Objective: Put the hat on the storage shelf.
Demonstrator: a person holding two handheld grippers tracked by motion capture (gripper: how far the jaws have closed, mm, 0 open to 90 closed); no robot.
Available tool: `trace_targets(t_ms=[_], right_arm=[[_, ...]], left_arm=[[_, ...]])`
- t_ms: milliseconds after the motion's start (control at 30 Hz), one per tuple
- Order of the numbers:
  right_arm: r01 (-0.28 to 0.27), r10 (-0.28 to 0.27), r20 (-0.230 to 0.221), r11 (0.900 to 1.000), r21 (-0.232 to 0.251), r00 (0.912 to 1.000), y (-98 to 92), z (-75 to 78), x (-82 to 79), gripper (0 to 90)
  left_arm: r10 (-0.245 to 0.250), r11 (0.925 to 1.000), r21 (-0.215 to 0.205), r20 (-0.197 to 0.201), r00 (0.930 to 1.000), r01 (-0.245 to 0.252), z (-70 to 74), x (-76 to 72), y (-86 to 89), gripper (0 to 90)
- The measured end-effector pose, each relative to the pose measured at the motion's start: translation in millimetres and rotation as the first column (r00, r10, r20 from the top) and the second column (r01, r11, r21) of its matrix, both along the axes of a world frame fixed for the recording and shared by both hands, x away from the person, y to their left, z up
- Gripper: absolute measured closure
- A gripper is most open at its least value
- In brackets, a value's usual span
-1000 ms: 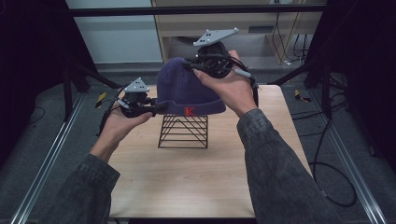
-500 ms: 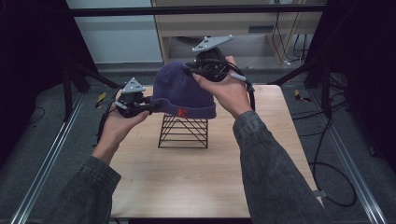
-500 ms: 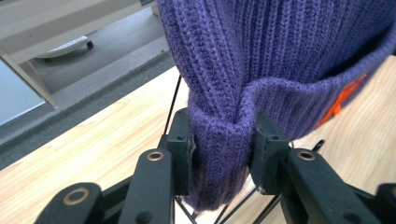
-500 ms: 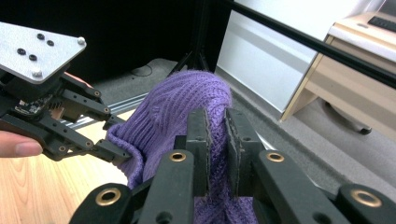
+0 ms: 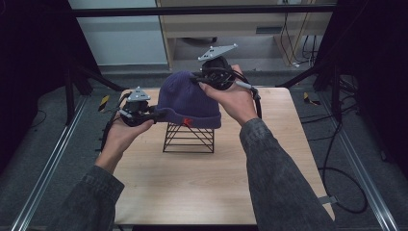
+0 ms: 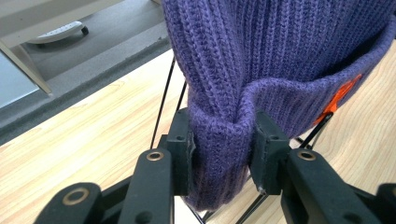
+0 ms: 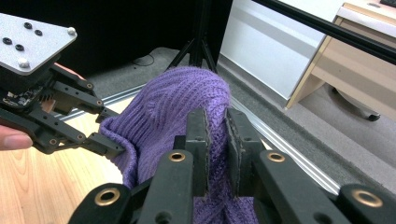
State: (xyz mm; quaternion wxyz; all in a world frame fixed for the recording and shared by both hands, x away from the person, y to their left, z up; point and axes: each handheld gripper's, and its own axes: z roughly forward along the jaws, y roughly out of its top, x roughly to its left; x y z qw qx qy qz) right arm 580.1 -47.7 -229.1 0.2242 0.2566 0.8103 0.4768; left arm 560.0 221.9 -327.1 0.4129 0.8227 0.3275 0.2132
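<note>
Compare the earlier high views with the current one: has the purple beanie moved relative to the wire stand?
Yes. The purple beanie has shifted slightly left over the wire stand; its red tag now sits left of the stand's centre.

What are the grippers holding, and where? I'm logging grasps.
Both hold the purple beanie: left gripper pinches its folded cuff, right gripper pinches knit near its crown.

Purple beanie (image 6: 280, 56) of chunky ribbed knit, black wire rack (image 5: 188, 138), pale matt wood-grain table (image 5: 192, 192), matt black tools
</note>
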Motion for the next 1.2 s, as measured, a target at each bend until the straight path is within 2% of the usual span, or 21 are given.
trace_targets(t_ms=[433, 500, 800, 1200], right_arm=[[-0.014, 0.014, -0.016, 1.000, -0.015, 0.9998, -1.6, -3.9, -2.6, 80.2], [-0.016, 0.016, -0.022, 1.000, -0.021, 0.9996, -2.1, -5.5, -2.9, 80.0], [-0.019, 0.016, -0.060, 0.998, -0.052, 0.9981, -5.6, -23.5, -3.0, 79.9], [-0.027, 0.022, -0.087, 0.998, -0.064, 0.9960, -5.7, -38.4, -4.0, 79.9]], left_arm=[[-0.003, 1.0000, -0.006, -0.011, 0.9999, 0.003, -5.9, -1.9, 3.3, 64.6], [-0.007, 1.0000, 0.006, -0.009, 0.9999, 0.007, -8.0, -1.9, 3.2, 64.6], [-0.014, 0.9996, 0.026, -0.033, 0.9993, 0.015, -24.6, -2.2, 1.8, 64.6], [-0.028, 0.9985, 0.046, -0.046, 0.9985, 0.030, -35.0, -3.1, 4.0, 65.0]])
